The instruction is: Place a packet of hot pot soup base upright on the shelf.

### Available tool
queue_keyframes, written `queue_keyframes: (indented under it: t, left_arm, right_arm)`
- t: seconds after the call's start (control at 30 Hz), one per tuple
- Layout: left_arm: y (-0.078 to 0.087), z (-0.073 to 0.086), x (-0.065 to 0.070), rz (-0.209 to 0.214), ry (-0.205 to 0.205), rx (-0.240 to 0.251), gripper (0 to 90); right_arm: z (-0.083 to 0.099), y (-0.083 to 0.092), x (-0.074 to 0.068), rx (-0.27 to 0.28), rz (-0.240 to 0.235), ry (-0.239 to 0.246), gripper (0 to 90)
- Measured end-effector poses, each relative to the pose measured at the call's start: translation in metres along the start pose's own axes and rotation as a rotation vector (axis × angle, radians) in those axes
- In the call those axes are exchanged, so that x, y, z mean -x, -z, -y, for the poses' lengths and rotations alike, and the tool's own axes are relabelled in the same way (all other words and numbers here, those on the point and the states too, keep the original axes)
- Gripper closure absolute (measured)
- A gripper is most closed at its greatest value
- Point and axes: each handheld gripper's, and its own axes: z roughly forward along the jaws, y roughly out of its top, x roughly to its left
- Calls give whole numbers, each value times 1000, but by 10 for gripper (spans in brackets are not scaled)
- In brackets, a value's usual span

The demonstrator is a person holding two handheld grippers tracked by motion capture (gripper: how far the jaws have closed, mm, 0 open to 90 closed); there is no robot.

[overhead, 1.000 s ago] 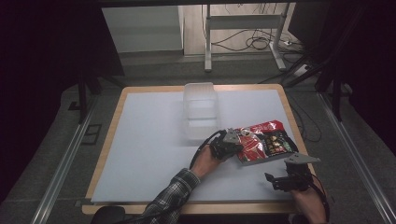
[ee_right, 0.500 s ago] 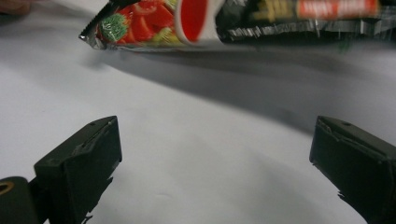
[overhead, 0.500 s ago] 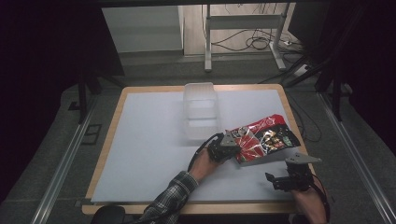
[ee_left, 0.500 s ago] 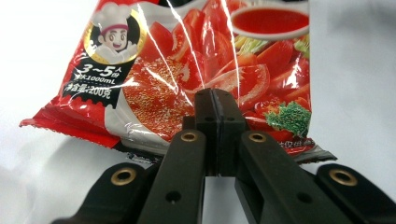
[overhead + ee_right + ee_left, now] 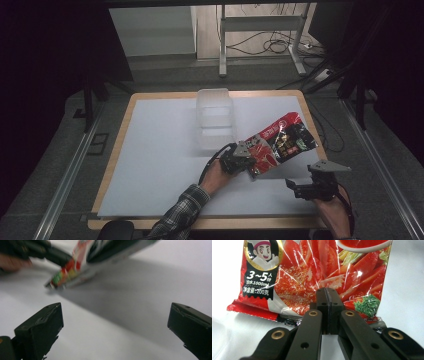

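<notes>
Gripping the red sauce packet by its bottom seam, the left claw has its jaws fully closed on the foil, so the packet rises ahead of it, lifted and tilted above the table. The right claw waits empty with jaws spread wide, nearer the person and to the right of the left claw; in the right gripper view the packet hangs beyond its jaw tips, clear of them. A clear plastic container stands farther out than the left claw, near the packet's upper edge. The step in hand is judged to be carrying the packet toward that container; doing it well means keeping the pinch firm on the seam and lifting the sagging far corner above the rim. The packet's top is cut off in the left gripper view, and the container's interior is hard to make out.
</notes>
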Motion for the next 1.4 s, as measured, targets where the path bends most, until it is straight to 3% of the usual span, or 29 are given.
queue_keyframes:
  t: [0.2,0.33,0.47,0.6,0.7,0.77,0.87,1.0,1.1,1.23,1.27,1.4]
  left_arm:
    - [0,0,0,6,6,-2,900]
    - [0,0,-2,8,-2,-6,900]
    - [-1,1,0,11,29,14,900]
    - [0,1,-2,20,35,11,900]
    - [1,1,-5,24,17,-8,900]
    - [1,1,-4,22,17,-9,900]
    - [0,1,-2,17,30,6,900]
    - [0,1,-2,11,20,-1,900]
    - [0,1,-1,0,19,-4,878]
    - [2,2,-4,2,28,-7,845]
    - [2,2,-3,6,51,10,831]
    - [8,4,-6,-3,15,-6,700]
  right_arm:
    - [-20,0,5,77,-20,-37,2]
    - [-33,-7,9,94,-46,-77,5]
    - [-49,-18,12,112,-33,-84,13]
    - [-64,-28,12,140,-41,-106,13]
    - [-74,-31,11,143,-33,-118,29]
    - [-80,-32,11,138,-35,-152,80]
    - [-84,-34,10,153,-5,-176,254]
    - [-86,-36,6,162,52,-150,435]
    - [-88,-36,5,164,78,-158,584]
    - [-92,-35,9,174,25,-179,668]
    - [-93,-35,10,176,14,-185,682]
    - [-95,-34,10,188,-10,-192,708]
